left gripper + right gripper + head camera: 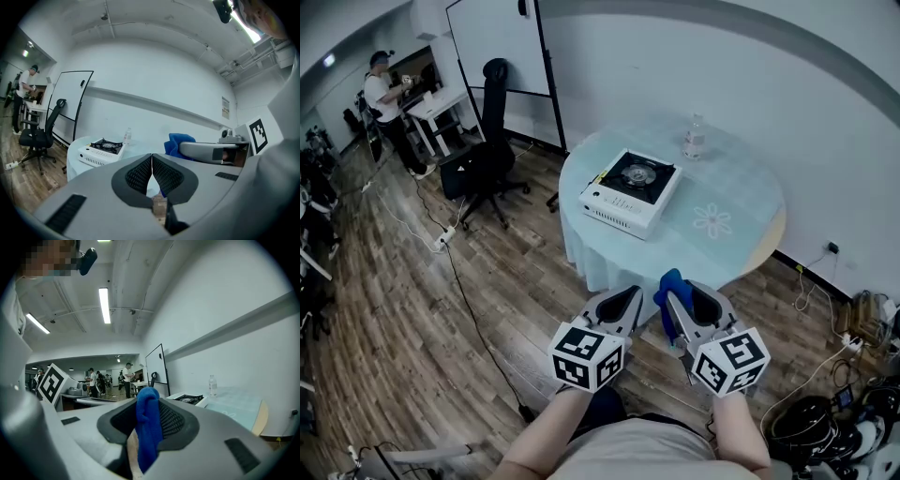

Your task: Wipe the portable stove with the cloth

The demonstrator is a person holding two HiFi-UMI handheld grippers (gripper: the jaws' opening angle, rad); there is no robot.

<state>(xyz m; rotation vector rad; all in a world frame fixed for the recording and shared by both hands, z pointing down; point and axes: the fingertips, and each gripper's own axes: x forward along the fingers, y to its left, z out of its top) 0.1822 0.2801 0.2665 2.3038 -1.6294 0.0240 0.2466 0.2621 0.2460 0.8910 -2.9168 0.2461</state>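
Above the wooden floor [441, 309], short of the round table [736, 244], we hold both tools well apart from the portable stove [630, 190]. It sits toward the table's near-left edge, with what looks like a clear bottle [695, 138] behind it. Our right hand-held gripper [149, 401] is pinching the blue cloth [149, 432], with a fold sticking up between its jaws. Our left hand-held gripper [152, 158] is pressed together on nothing, just beside the right one.

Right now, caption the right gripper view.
Right tongs clamp a blue cloth; stove and bottle on the table beyond.
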